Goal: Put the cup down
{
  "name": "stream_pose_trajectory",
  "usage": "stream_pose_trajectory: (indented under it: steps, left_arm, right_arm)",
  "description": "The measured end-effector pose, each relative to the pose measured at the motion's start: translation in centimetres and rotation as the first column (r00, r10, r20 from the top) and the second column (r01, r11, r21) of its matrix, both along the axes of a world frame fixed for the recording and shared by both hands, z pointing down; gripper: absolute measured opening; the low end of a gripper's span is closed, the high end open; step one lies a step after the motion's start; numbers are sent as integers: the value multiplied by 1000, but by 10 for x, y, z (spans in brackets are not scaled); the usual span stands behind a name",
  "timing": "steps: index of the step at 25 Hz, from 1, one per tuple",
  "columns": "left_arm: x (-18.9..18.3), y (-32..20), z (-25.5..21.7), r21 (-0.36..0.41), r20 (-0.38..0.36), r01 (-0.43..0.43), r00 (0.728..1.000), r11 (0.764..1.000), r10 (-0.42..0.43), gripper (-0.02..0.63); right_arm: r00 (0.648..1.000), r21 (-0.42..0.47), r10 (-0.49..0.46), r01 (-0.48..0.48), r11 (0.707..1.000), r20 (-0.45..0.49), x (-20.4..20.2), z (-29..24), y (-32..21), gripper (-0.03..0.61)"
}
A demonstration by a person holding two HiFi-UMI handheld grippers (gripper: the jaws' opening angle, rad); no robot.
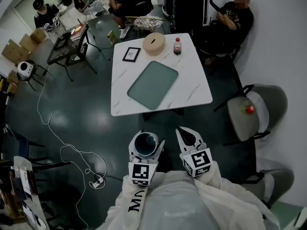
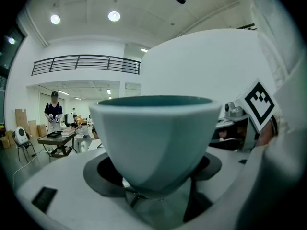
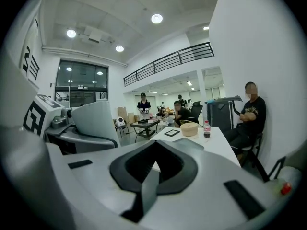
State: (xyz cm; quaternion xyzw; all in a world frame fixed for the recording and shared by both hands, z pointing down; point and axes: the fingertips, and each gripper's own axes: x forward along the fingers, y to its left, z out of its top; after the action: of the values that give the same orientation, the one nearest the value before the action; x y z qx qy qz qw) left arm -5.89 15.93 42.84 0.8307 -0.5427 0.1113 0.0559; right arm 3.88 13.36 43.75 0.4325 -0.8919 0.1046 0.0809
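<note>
A cup (image 1: 145, 143), white outside and teal inside, sits upright in my left gripper (image 1: 146, 137), which is shut on it below the table's near edge. In the left gripper view the cup (image 2: 156, 133) fills the middle, and the left gripper (image 2: 153, 178) clasps its lower part. My right gripper (image 1: 186, 134) hangs beside it, shut with nothing in it. The right gripper view shows the right gripper (image 3: 158, 143) with its jaws meeting at the tips, pointed at the white marble table (image 3: 218, 143). A green tray (image 1: 152, 84) lies on the table (image 1: 192, 80).
At the table's far end stand a framed picture (image 1: 131, 54), a round wooden box (image 1: 153, 43) and a small bottle (image 1: 177, 46). A grey chair (image 1: 249, 110) stands to the right. A cable (image 1: 62, 143) lies on the floor at left. People sit beyond the table.
</note>
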Motion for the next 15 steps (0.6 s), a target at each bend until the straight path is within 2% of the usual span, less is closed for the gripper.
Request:
stream_pose_trajectory:
  steps: [15]
  left_arm:
    - [-75,-106,6,-26,-32,-39,999,999,38,373]
  right_arm:
    - [998,-42,29,-31,999,-54,-72,7,-92,6]
